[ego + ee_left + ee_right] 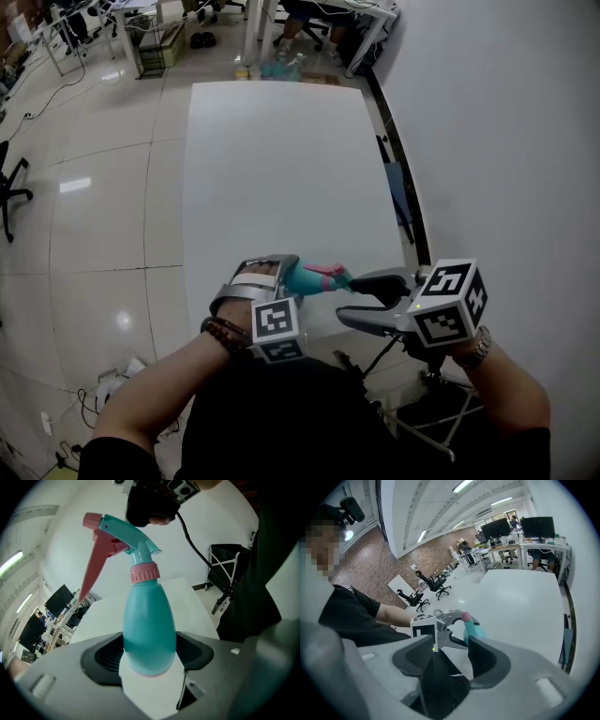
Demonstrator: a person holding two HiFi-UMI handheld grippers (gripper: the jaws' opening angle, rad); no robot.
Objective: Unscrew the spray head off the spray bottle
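A teal spray bottle with a pink collar, a teal spray head and a pink trigger is held in the air over the near end of the white table. My left gripper is shut on the bottle's lower body, with one jaw on each side. In the head view the bottle lies nearly level, its head pointing right. My right gripper stands open just right of the spray head, not touching it. In the right gripper view the bottle shows just beyond the empty jaws.
A white wall runs along the table's right side. A black folding stand sits on the floor below my right hand. Desks and office chairs fill the far room. A black chair stands at the left.
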